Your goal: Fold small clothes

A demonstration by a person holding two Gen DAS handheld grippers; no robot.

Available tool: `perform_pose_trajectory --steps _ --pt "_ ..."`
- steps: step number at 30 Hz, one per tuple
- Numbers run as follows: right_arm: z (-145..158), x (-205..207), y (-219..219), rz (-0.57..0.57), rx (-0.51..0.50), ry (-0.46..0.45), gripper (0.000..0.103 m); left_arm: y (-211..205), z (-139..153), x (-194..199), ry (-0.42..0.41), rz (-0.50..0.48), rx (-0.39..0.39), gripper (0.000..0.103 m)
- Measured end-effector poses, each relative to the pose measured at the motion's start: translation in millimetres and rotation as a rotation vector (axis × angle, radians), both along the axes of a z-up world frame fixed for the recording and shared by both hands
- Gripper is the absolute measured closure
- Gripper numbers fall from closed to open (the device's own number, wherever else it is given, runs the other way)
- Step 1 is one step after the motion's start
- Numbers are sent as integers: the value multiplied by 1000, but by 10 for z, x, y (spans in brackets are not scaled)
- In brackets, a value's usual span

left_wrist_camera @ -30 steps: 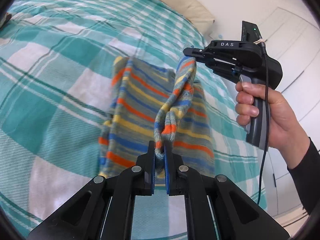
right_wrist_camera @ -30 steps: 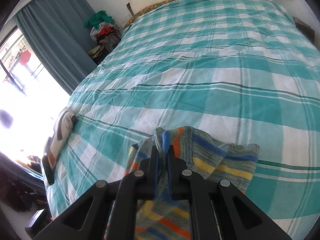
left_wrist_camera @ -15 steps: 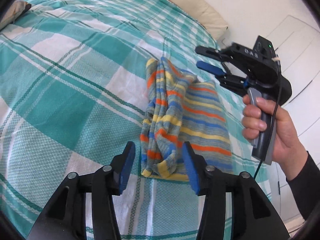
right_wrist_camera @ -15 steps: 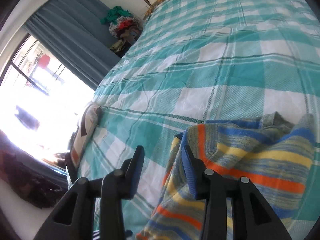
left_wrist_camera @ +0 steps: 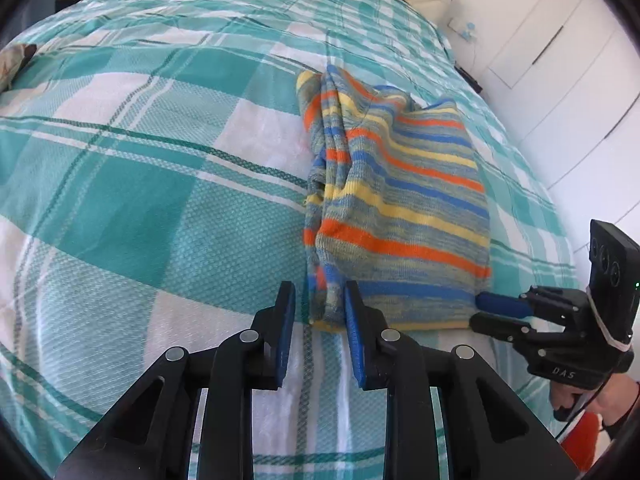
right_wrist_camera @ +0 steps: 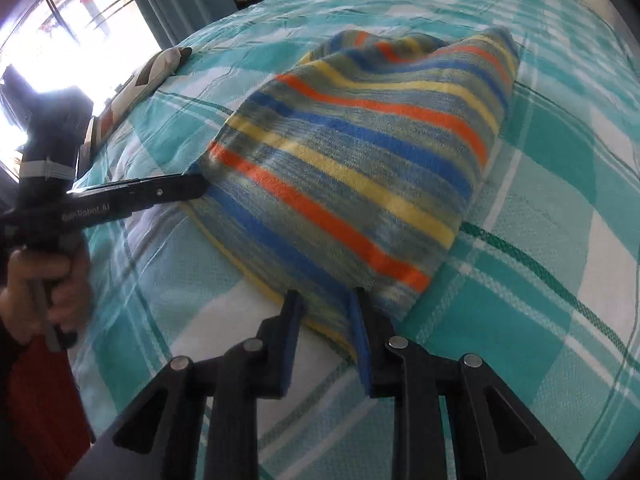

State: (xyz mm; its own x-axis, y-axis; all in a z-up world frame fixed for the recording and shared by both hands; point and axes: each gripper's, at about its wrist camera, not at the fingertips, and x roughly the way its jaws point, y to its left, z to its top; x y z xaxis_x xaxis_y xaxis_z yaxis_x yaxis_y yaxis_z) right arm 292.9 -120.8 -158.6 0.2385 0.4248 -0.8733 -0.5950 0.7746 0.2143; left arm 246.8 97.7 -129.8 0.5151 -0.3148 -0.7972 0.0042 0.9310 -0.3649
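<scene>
Your left tongs (left_wrist_camera: pixel 319 308) and right tongs (right_wrist_camera: pixel 327 312) have both just been narrowing, each straddling a near corner of the striped garment (left_wrist_camera: pixel 396 200), pads not yet pressing. It lies half-folded on the bed (left_wrist_camera: pixel 120 200), just ahead of both tips. Risk: closing now pinches only the top layer, or catches the bedcover, spoiling the next fold.

I see open teal-and-white checked bedspread (left_wrist_camera: pixel 140 208) across the left of my left view. The folded striped knit garment (left_wrist_camera: pixel 400 200) fills centre-right; the right gripper (left_wrist_camera: pixel 486 308) blocks its lower-right corner.
</scene>
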Motion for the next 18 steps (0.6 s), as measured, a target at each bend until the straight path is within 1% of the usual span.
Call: perform_pose_trajectory --steps 3,5,6,7,8,9,11,13,14,15,17,18 --pt "164 10 -93 -35 34 0 77 42 290 73 -78 -42 8 76" --pt "322 79 -166 -53 62 -28 77 6 443 315 -118 -89 -14 73" --pt "400 125 -197 -63 65 -51 77 -12 490 489 -125 -98 -24 73" --pt "470 185 -226 -73 68 -71 77 -14 496 672 -127 -103 -51 73" --pt "531 241 -255 -83 73 -88 77 -9 477 859 -115 -108 -85 73" --pt "585 281 -273 -93 79 -104 77 -12 422 1082 -85 -108 -100 73" --pt "662 365 -300 -116 98 -122 77 -51 271 1496 -16 -111 -107 73" --pt "701 413 -322 -133 119 -131 77 -123 145 1748 36 -125 -107 74" --pt "706 424 -323 -135 128 -133 77 -164 105 1829 45 -135 -105 80" --pt "703 431 -321 -130 132 -135 77 -196 86 1868 39 -137 -84 99" --pt "682 447 -253 -115 117 -149 77 -167 120 1844 9 -92 -16 101" --pt "679 463 -232 -109 101 -159 77 -105 135 1814 -4 -71 -21 101"
